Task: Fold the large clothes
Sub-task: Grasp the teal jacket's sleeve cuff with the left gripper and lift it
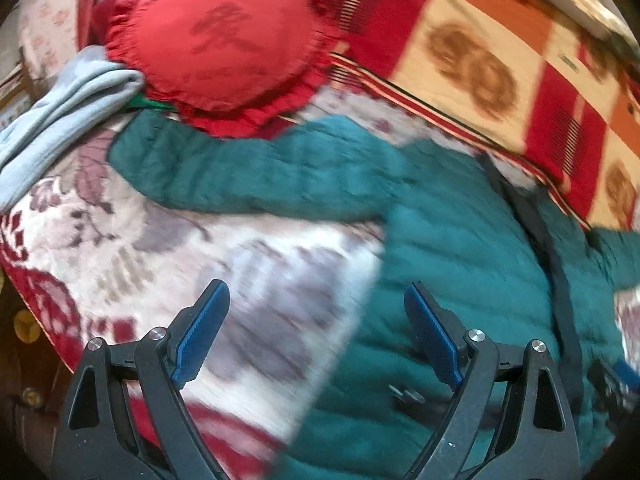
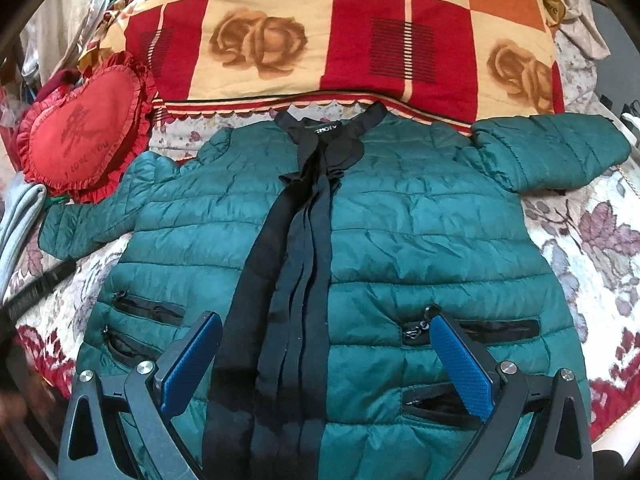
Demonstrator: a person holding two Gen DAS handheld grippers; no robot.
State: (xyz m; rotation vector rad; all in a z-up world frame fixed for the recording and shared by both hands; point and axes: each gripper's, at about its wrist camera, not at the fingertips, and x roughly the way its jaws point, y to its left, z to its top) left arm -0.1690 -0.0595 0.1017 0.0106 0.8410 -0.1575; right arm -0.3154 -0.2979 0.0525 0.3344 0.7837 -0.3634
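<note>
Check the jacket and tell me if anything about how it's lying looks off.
Mostly fine: the green puffer jacket lies flat, front up, sleeves spread. Its left sleeve tip runs under the red heart pillow. Several pocket zips gape open.

Left wrist view: low, close, over jacket (image 1: 460, 248) edge, blurred. Right wrist view: higher, centred above jacket (image 2: 400, 220). Shared: heart cushion (image 1: 224, 48) (image 2: 80, 144), quilt (image 1: 480, 56) (image 2: 320, 32).
</note>
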